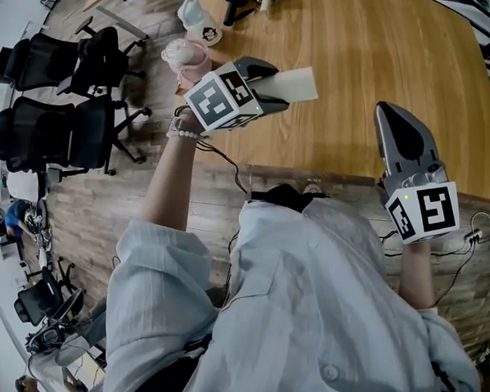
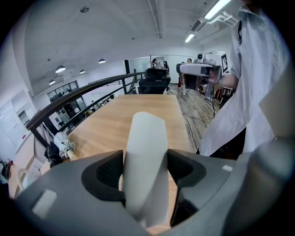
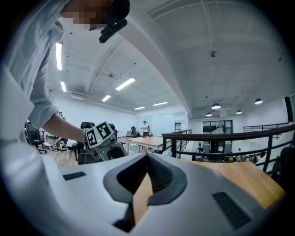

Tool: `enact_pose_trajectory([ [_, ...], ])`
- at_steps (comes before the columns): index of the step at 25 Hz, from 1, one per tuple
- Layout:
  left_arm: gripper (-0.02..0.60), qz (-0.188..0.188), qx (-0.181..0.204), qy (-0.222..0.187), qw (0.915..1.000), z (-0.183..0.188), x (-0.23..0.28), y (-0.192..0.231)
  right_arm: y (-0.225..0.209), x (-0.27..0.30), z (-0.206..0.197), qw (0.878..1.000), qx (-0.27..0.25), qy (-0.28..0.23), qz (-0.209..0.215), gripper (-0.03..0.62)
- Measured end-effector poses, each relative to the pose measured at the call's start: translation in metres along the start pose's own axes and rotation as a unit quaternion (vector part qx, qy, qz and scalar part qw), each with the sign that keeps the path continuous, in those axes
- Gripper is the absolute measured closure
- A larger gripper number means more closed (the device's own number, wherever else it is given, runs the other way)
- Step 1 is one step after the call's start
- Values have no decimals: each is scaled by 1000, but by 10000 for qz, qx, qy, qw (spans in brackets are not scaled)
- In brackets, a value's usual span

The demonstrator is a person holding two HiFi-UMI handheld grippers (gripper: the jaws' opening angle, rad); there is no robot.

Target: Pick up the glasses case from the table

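**Case gripped at one end: lift it level**

The left gripper (image 1: 264, 90) is clamped on the pale glasses case (image 1: 293, 84), with its jaws pressing both long sides near one end. The case juts out over the wooden surface (image 1: 368, 45) and seems clear of it. Held by one end, it may pivot, so raise it slowly and level. The right gripper (image 1: 391, 114) is closed on nothing at the near right edge.

I see a pale wooden table (image 1: 370, 78) on a wood-plank floor (image 1: 90, 215), with black office chairs (image 1: 53, 135) to its left. A black railing (image 2: 78, 99) runs beyond it, and strip lights (image 3: 125, 83) line the white ceiling (image 3: 221, 37).
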State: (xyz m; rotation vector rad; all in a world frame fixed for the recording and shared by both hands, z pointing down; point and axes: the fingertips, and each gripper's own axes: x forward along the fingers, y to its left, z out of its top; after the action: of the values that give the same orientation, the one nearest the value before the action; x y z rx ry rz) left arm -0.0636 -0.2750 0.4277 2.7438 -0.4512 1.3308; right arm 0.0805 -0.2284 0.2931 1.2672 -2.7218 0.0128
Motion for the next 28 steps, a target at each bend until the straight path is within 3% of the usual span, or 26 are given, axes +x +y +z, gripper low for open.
enact_pose_trajectory([
  [6, 285, -10, -133, -50, 9999, 0, -3, -6, 4, -5, 1, 10000, -43, -50, 33, 594],
  [28, 285, 52, -56, 19, 10000, -8, -9, -7, 10, 0, 2, 9999, -118, -71, 101, 594],
])
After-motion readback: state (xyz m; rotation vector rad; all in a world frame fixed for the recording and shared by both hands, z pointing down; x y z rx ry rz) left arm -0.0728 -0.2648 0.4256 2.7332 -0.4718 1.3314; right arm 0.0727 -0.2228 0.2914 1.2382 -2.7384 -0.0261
